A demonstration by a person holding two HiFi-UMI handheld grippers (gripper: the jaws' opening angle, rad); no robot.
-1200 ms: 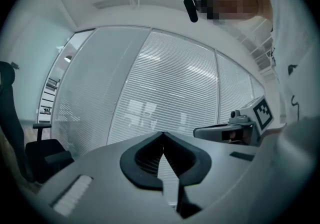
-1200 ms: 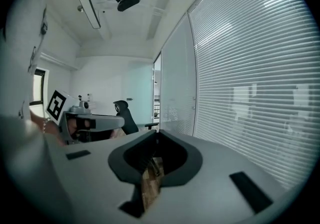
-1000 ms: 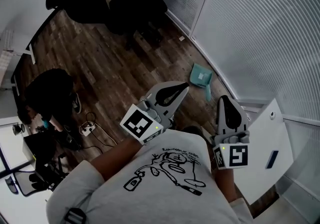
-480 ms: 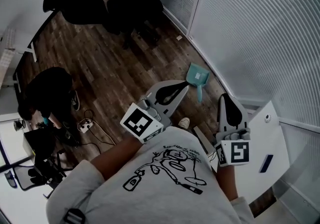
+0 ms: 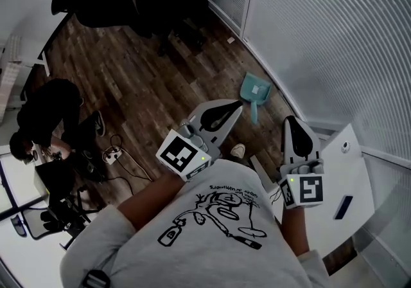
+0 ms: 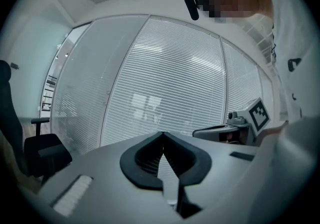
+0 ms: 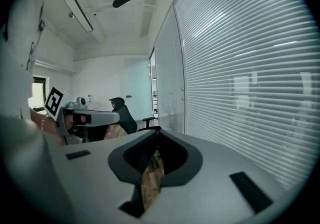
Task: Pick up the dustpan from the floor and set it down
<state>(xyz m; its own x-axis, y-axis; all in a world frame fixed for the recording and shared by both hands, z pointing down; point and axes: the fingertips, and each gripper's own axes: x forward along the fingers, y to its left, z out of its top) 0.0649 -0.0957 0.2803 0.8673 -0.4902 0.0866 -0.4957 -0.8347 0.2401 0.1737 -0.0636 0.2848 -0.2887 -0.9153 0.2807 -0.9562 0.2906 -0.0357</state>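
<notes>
Can't read the scribbly print on the grey shirt (image 5: pixel 218 213); just square markers on the cubes. Teal dustpan (image 5: pixel 255 92) flat on the wood floor (image 5: pixel 141 87) by the blinds (image 5: pixel 334 36), long axis up-down in head view, handle toward the wearer. Left gripper (image 5: pixel 239 108) and right gripper (image 5: pixel 292 119) both closed, empty, not touching it.

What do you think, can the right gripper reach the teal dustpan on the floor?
Probably yes: the dustpan lies on the floor with nothing in between, but the right gripper is shut and must open first.
</notes>
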